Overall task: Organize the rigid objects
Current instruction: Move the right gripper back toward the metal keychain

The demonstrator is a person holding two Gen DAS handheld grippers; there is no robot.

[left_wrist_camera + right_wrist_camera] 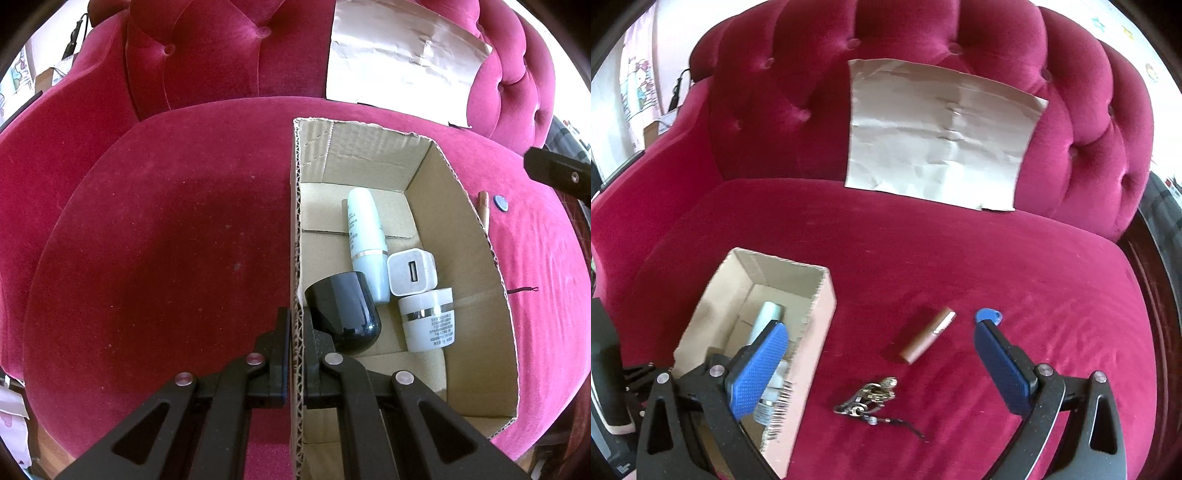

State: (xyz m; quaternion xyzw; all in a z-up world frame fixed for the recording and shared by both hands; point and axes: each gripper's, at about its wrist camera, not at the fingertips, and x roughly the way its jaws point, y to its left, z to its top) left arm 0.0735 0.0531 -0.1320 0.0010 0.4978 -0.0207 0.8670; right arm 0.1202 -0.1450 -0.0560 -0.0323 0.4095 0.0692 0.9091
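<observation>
The left gripper (295,354) has its jaws pinching the left wall of the cardboard box (480,258), probably to steady it on the red velvet sofa (166,240) while things go in. Inside the box lie a white bottle (365,243), a USB charger (412,273), a white jar (430,319) and a black cap (341,310). The right gripper (882,354) hovers with jaws spread wide, empty, over what waits just right of the box: a brown lipstick tube (927,334), a key bunch (871,398) and a blue tag (988,316).

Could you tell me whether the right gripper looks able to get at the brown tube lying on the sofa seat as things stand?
Probably yes. The right gripper is open and empty, and the brown tube lies bare on the sofa seat between its fingers, apart from the keys and the cardboard box. Nothing covers it.
</observation>
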